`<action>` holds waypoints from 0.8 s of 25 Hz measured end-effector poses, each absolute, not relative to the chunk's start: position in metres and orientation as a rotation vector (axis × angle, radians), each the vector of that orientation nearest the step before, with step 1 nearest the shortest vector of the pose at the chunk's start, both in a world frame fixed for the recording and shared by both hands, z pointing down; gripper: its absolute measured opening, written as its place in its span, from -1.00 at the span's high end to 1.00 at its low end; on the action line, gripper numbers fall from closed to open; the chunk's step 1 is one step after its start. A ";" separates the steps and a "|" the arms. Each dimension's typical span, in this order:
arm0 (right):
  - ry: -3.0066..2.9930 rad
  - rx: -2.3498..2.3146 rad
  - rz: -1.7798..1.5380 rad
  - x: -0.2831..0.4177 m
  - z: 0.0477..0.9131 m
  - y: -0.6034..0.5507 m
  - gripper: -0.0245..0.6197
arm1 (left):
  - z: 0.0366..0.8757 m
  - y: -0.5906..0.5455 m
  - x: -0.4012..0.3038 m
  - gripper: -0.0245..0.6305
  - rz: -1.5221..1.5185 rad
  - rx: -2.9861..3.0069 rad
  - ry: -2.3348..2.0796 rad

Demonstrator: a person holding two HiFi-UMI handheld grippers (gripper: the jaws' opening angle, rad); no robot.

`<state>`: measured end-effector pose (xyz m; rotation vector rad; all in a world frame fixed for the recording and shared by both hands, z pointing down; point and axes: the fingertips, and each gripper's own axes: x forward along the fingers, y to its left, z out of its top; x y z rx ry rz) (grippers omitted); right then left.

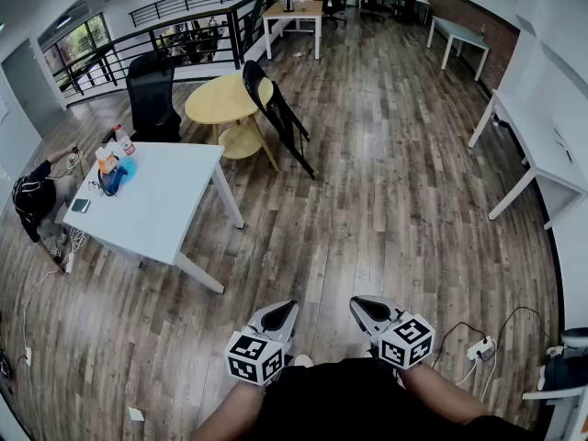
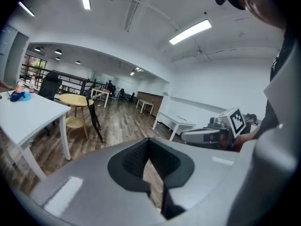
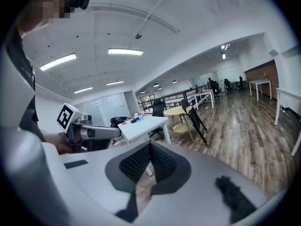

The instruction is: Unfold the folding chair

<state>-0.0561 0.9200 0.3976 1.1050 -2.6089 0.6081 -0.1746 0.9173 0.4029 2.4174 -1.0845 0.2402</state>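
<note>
Black folding chair (image 1: 276,113) folded, tilted beside yellow table (image 1: 219,99) — left gripper (image 1: 290,307), right gripper (image 1: 356,302) jaws clenched, empty.

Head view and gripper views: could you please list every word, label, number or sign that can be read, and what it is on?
No text is readable.
Left cube, right cube: black-and-white square patterns, no letters or digits.
Bottle on the table: label too small to read.
Lit sign by the ceiling: too blurred to read.
</note>
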 end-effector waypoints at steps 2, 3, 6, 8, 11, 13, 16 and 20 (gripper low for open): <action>-2.619 1.124 0.603 -0.064 0.396 0.911 0.92 | 0.402 0.911 -0.185 0.90 0.270 2.451 -1.092; -2.622 1.134 0.596 -0.068 0.395 0.906 0.92 | 0.404 0.907 -0.191 0.90 0.289 2.457 -1.102; -2.617 1.168 0.581 -0.077 0.394 0.896 0.92 | 0.412 0.900 -0.212 0.90 0.328 2.421 -1.122; -2.605 1.188 0.593 -0.080 0.394 0.896 0.92 | 0.415 0.903 -0.220 0.90 0.312 2.408 -1.090; -2.582 1.195 0.634 -0.084 0.400 0.902 0.92 | 0.421 0.907 -0.229 0.90 0.321 2.398 -1.059; -2.564 1.190 0.664 -0.087 0.406 0.905 0.92 | 0.430 0.906 -0.238 0.90 0.362 2.361 -1.084; -2.557 1.180 0.684 -0.092 0.413 0.907 0.92 | 0.442 0.904 -0.246 0.90 0.380 2.308 -1.114; -2.566 1.163 0.668 -0.101 0.412 0.901 0.92 | 0.447 0.902 -0.248 0.90 0.365 2.294 -1.117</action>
